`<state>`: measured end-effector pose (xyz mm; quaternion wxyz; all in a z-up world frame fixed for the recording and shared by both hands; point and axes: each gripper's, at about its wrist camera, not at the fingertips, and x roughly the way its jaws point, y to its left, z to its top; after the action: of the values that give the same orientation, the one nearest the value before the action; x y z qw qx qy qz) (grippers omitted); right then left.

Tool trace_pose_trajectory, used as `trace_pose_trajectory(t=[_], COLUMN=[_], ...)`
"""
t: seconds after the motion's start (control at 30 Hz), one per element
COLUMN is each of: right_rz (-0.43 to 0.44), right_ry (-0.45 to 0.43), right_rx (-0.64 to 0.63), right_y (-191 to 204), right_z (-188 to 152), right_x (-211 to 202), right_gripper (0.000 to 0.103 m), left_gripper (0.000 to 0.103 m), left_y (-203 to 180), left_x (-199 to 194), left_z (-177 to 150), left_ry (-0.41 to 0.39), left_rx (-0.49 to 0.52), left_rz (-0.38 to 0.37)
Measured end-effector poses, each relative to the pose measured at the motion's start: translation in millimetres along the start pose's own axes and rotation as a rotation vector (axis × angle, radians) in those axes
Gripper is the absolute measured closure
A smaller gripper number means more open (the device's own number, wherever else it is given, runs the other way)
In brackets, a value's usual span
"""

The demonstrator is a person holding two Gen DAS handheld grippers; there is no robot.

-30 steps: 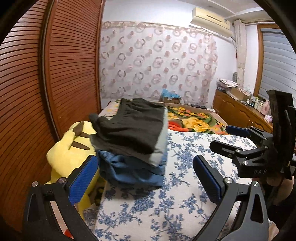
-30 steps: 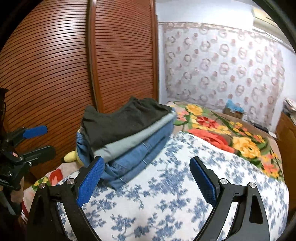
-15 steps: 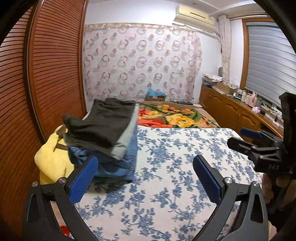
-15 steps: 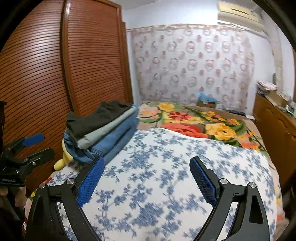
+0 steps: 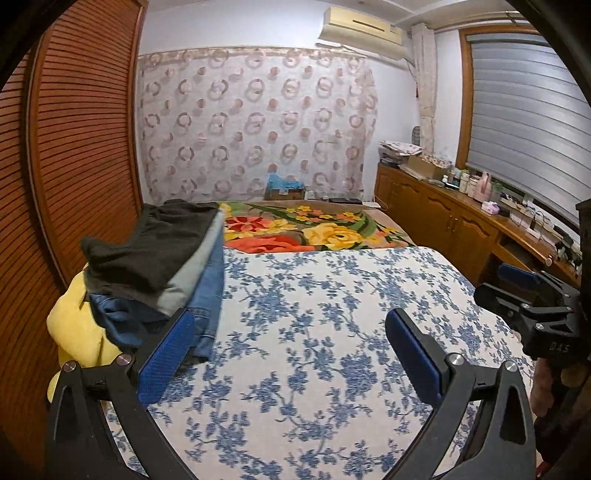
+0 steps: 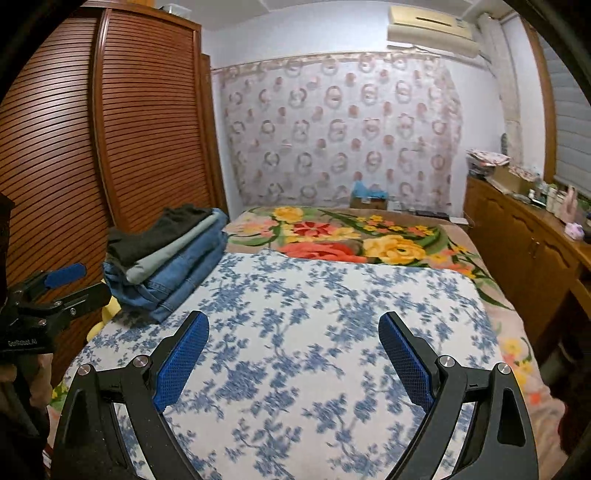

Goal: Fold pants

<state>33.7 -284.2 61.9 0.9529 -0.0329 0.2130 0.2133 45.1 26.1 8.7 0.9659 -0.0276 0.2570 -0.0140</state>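
Pants [image 5: 155, 258] lie folded in a stack at the left of both frames, on the left edge of the bed. We count a black pair on top, a grey-green pair under it, and blue jeans [image 6: 177, 280] at the bottom. In the left wrist view the stack leans against a yellow plush [image 5: 74, 325] at the frame's left edge, and behind both stands a brown louvred wardrobe [image 6: 129, 129].

We hold the left gripper [image 5: 291, 354] released, its blue pads wide apart and empty, low in the centre of its own frame above the blue-flowered sheet [image 5: 314, 314]. Its left pad [image 5: 166, 354] sits just in front of the jeans' near corner; we cannot tell whether it touches them. We hold the right gripper [image 6: 295, 362] released as well, pads spread and gripping nothing, over the middle of the same sheet and well apart from the stack.

Each gripper shows in the other's view: the right one at the right edge of the left wrist frame with a hand [image 5: 550, 384] under it, the left one at the left edge of the right wrist frame, near the stack.

Beyond the sheet, in the middle of both frames, a blanket [image 6: 351, 236] with red and yellow flowers covers the far half of the bed. A ring-patterned curtain [image 6: 340, 129] hangs on the back wall, with an air conditioner [image 5: 362, 33] at the upper right. A wooden cabinet [image 5: 443, 221] with small clutter on top runs along the right side, under a window blind [image 5: 524, 103].
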Motion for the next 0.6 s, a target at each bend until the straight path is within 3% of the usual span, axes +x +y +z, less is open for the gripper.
trace_pose_trajectory(t=[0.6], right_rz=[-0.051], right_ry=[-0.105], right_rx=[0.039], right_y=[-9], right_z=[0], right_x=[-51], right_gripper=[0.009], left_gripper=[0.0], left_y=[-45], left_x=[-28], left_z=[35], left_ry=[-0.06], left_rx=[0.035], left_rz=[-0.037])
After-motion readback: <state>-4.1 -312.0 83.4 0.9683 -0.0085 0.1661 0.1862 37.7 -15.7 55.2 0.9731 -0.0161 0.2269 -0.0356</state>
